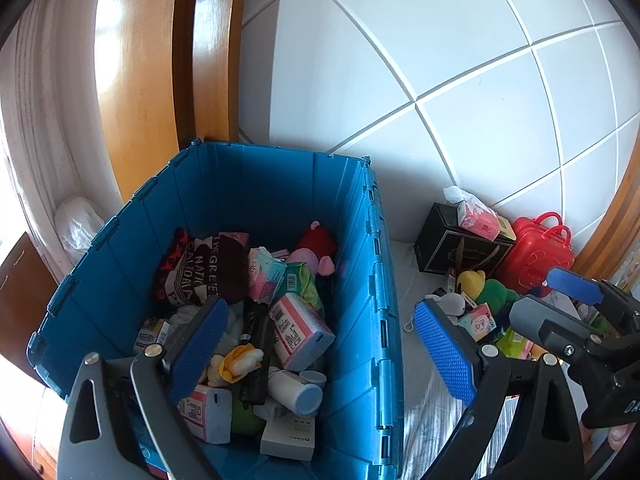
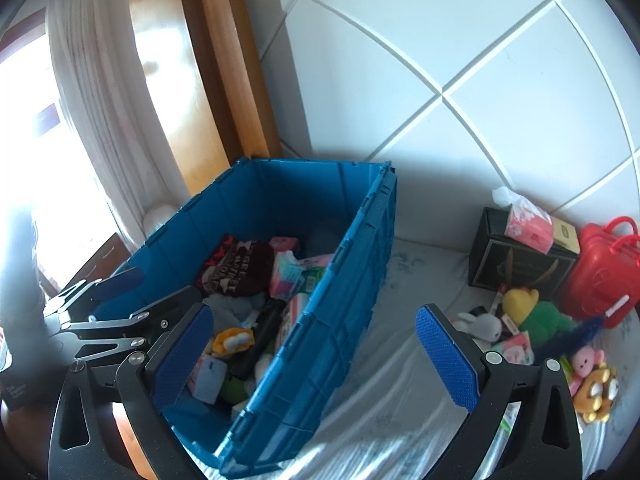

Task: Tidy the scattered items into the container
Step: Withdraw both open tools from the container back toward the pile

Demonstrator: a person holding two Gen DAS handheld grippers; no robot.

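Two grippers, both with blue-padded fingers spread wide and nothing between them. The left gripper point(image 1: 320, 344) hangs over the near-right part of the blue bin point(image 1: 360, 264), one pad above the contents, the other outside the right wall. The right gripper point(image 2: 316, 354) straddles the same wall from farther right, its left pad over the bin's near end and its right pad over the pale sheet point(image 2: 400, 380). In the left view the right gripper's pads show at 3 o'clock, also apart.

The bin stands at 7 o'clock in the left view, open, against a wooden frame point(image 1: 200, 48) and a tiled wall point(image 1: 460, 80). Inside lie a dark printed cloth point(image 1: 204, 268), pink packs point(image 1: 300, 332), a black tube point(image 1: 256, 356), a white bottle with a blue cap point(image 1: 296, 392), a yellow toy point(image 1: 240, 362), a pink plush point(image 1: 316, 258) and a white box point(image 1: 288, 436).

Loose items remain on the sheet at 3 o'clock in the right view, well apart from the bin: a black box point(image 2: 520, 260) with a tissue pack point(image 2: 528, 224) on top, a red case point(image 2: 604, 268) just beside it, a yellow-green plush point(image 2: 536, 312), a white rabbit point(image 2: 484, 326), a pink pack point(image 2: 516, 346), a small pink plush point(image 2: 584, 364) and an orange plush point(image 2: 598, 394). A curtain point(image 2: 100, 100) hangs at 10 o'clock.
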